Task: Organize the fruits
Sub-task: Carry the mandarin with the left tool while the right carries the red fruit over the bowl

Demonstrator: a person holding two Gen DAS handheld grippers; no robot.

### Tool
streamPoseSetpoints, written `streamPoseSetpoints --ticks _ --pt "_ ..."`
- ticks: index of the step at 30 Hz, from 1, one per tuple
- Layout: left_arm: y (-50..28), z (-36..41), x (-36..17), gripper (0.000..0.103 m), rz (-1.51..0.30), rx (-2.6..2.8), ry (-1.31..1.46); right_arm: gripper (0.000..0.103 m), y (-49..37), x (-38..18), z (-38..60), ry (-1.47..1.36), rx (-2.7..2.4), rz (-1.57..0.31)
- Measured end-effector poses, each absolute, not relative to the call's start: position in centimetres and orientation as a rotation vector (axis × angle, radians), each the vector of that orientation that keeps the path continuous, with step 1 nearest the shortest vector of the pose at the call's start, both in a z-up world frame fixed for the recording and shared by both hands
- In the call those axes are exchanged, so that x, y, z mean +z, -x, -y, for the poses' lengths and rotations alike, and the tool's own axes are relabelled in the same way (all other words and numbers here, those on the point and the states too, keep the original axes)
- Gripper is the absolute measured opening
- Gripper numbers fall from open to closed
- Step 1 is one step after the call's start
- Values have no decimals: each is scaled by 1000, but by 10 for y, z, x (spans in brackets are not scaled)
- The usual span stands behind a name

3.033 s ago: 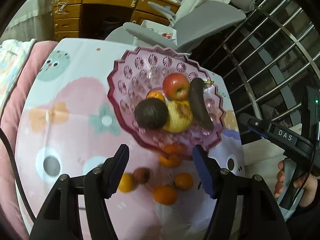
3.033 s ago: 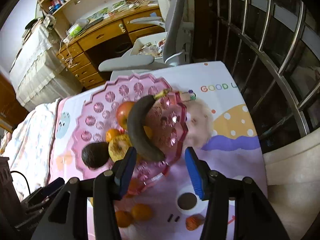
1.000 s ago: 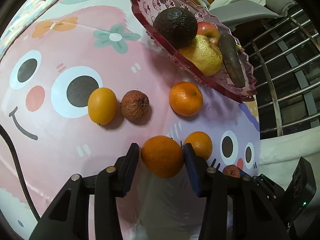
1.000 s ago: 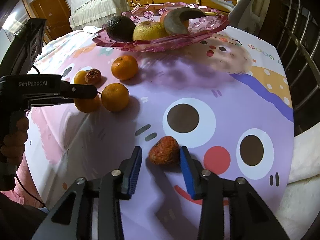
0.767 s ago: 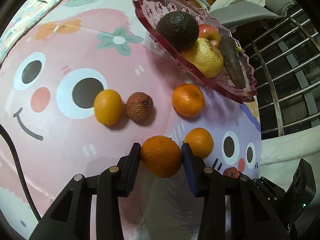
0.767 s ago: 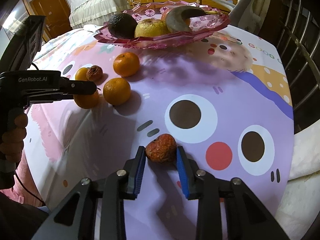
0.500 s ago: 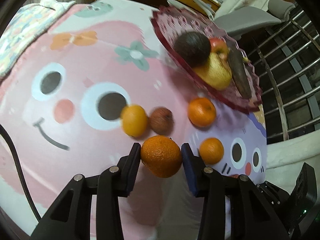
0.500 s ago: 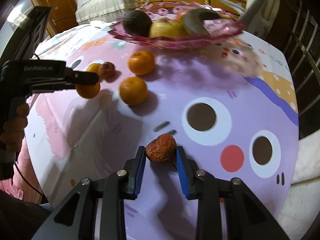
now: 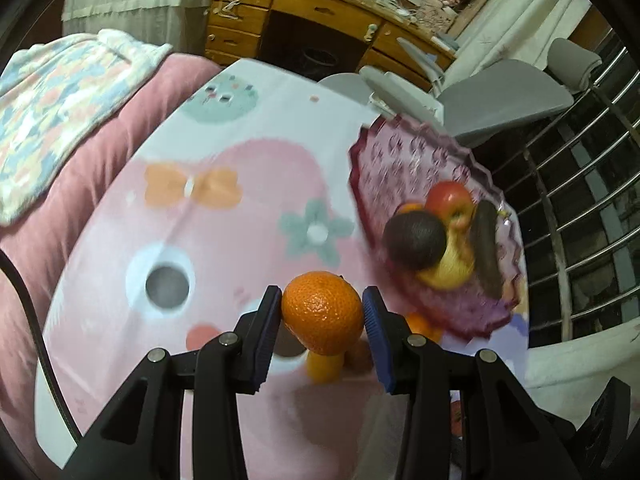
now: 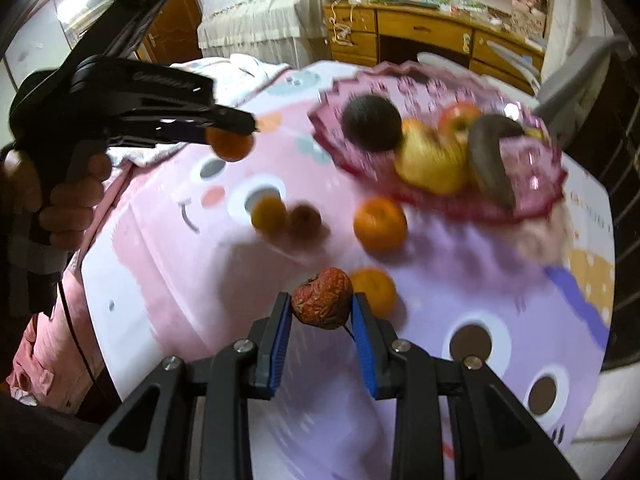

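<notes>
Left hand-held gripper: clenched on orange, bowl at 2 o'clock. Right hand-held gripper: clenched on wrinkled fruit, above desk.

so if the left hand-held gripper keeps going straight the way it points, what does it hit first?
Probably the tablecloth left of the pink bowl; the left hand-held gripper, holding the orange, aims there. Depth is unclear.

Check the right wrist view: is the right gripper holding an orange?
No, the right gripper is shut on a wrinkled red fruit, not an orange.
</notes>
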State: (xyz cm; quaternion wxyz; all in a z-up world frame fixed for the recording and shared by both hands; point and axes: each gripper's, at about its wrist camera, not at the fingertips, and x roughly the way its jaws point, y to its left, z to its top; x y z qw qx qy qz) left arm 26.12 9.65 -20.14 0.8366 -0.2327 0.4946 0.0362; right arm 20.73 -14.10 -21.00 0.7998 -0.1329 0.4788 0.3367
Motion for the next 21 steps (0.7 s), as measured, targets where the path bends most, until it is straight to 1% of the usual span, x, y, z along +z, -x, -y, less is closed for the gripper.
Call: streamPoseSetpoints --ticks 6,11,15,21 --pt "-295 -106 -171 40 -999 43 479 31 -226 -181 118 255 703 -970" --pt "-319 -111 -155 40 -990 -4 457 31 -246 -170 106 213 640 -974" --pt "-338 -110 -155 40 -983 -68 442 31 -261 -168 101 158 595 -983" --pt "-362 -98 -170 40 -1004 -187 425 31 -279 -177 97 99 505 -992"
